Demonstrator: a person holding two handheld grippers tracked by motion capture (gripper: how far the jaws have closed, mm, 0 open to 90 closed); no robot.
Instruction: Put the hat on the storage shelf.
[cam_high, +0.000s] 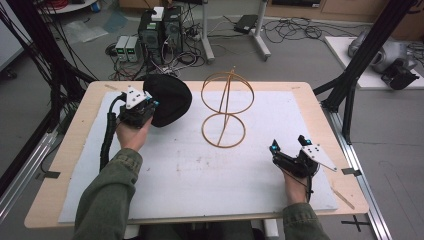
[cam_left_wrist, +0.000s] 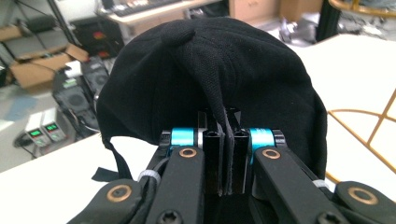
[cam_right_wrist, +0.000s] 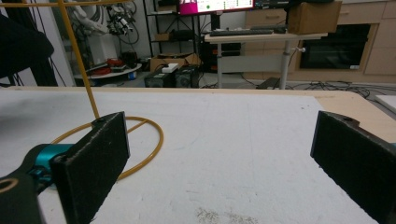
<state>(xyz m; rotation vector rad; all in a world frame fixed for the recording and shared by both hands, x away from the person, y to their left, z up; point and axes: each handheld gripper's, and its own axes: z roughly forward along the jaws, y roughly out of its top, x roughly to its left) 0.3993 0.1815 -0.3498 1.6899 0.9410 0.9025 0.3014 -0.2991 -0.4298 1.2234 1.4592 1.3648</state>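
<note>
Here, the table (cam_high: 310, 100) is a pale wooden board covered almost wholly by a white mat (cam_high: 200, 175). Near its middle, toward the far edge, stands a golden wire stand (cam_high: 226, 107): one ring lying flat on the mat, a thin rod rising from it, and a second hoop held upright at the top. It stands just to the right of the black cap (cam_high: 170, 99), between the cap and the right side of the table, with a small gap between them. Beyond the far edge, on the floor, sit computer towers (cam_high: 160, 30) amid tangled cables, and black frame struts rise at both sides.

The cap is at the far left part of the table, raised off the mat in the left gripper (cam_high: 145, 107). In the left gripper view the jaws are pressed together on a fold of the cap's fabric, pinching it so that the cloth bunches upward from the pads into a ridge. The cap (cam_left_wrist: 210, 79) is plain black, soft and rounded, of a fine woven cloth; a narrow strap (cam_left_wrist: 116, 163) hangs down at its left side.

The right gripper (cam_high: 290, 145) rests low on the near right part of the mat, well apart from the cap. Its jaws are spread wide with nothing between them; past its left jaw the stand's lower ring (cam_right_wrist: 140, 149) lies on the mat.
</note>
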